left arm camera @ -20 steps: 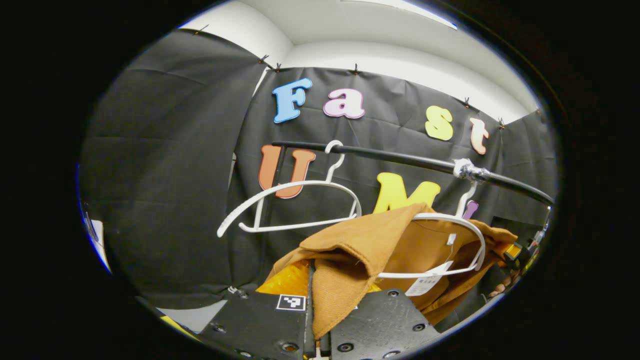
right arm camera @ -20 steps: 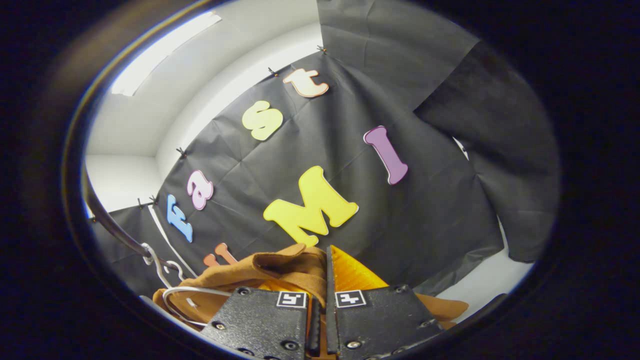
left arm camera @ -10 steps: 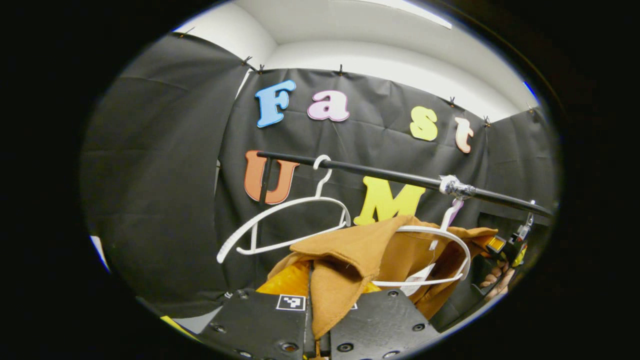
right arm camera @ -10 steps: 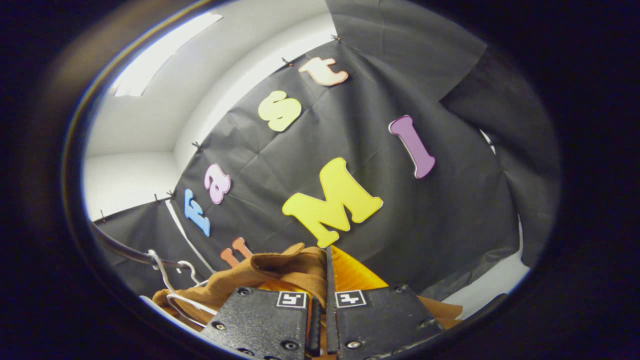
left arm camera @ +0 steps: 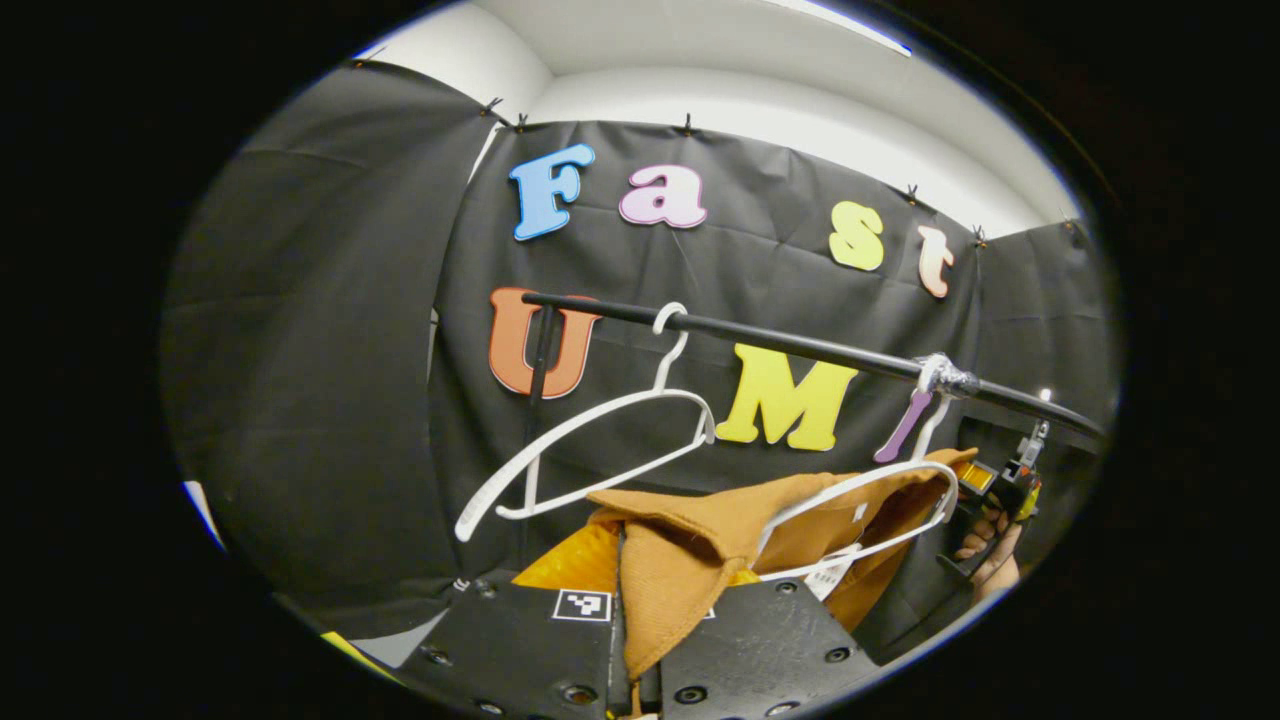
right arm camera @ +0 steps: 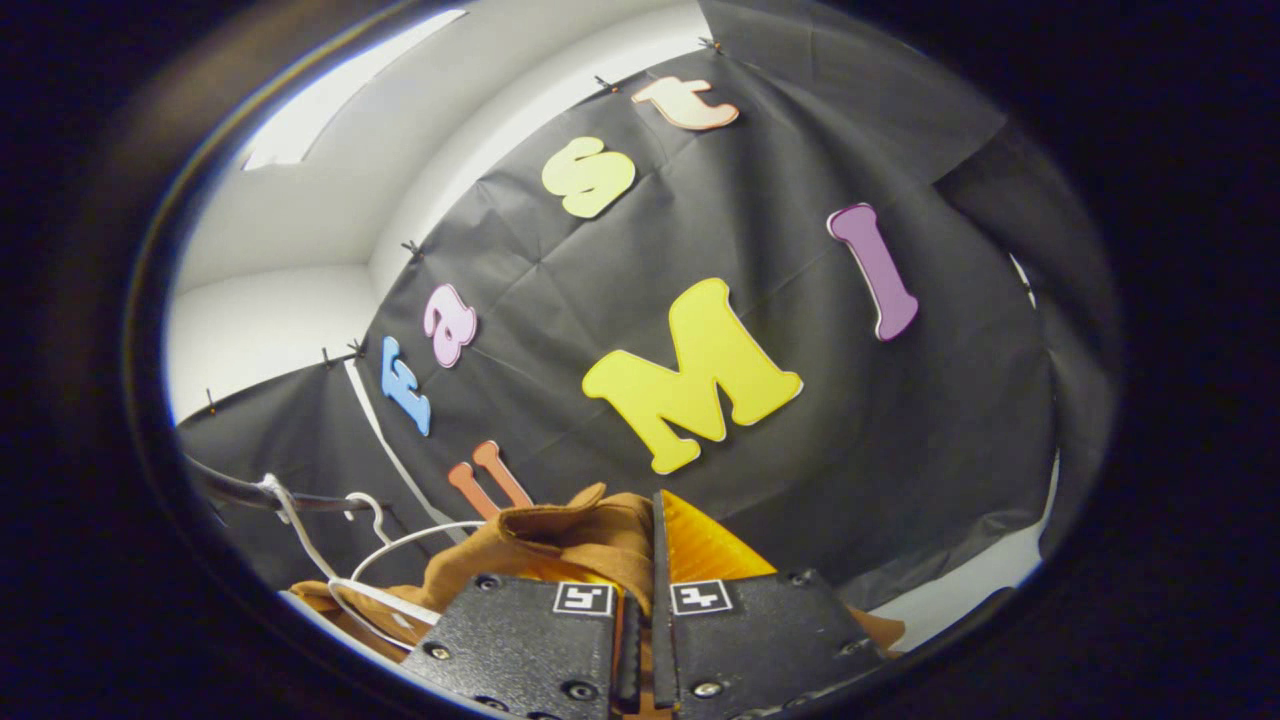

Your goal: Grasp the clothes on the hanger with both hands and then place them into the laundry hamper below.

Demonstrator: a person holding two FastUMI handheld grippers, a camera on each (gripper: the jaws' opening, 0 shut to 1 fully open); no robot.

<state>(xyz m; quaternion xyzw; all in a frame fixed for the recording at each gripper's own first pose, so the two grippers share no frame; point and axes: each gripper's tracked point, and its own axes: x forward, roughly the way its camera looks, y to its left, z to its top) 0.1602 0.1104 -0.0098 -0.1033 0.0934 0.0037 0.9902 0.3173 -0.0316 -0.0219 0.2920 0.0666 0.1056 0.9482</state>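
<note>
A brown garment [left arm camera: 700, 540] is stretched low between my two grippers. My left gripper [left arm camera: 628, 560] is shut on one folded edge of it at the bottom of the left gripper view. A white hanger [left arm camera: 880, 510] tilts over the cloth and still hooks the black rail [left arm camera: 800, 348]. Farther right, a hand [left arm camera: 985, 560] holds the other gripper [left arm camera: 985, 478] at the garment's far end. In the right gripper view my right gripper [right arm camera: 655, 545] is shut on the brown garment [right arm camera: 560, 540], and the white hanger [right arm camera: 390, 565] lies at the lower left.
A second, bare white hanger [left arm camera: 590, 440] hangs on the rail to the left. The rail's upright post [left arm camera: 540, 400] stands at its left end. Black cloth walls close in the back and sides, with white wall above. The rail [right arm camera: 240, 495] shows at lower left in the right gripper view.
The garment has come down and sagged below the hanger, which now tilts with its left end low. Both grippers have kept their hold; the bare hanger has swung a little.
</note>
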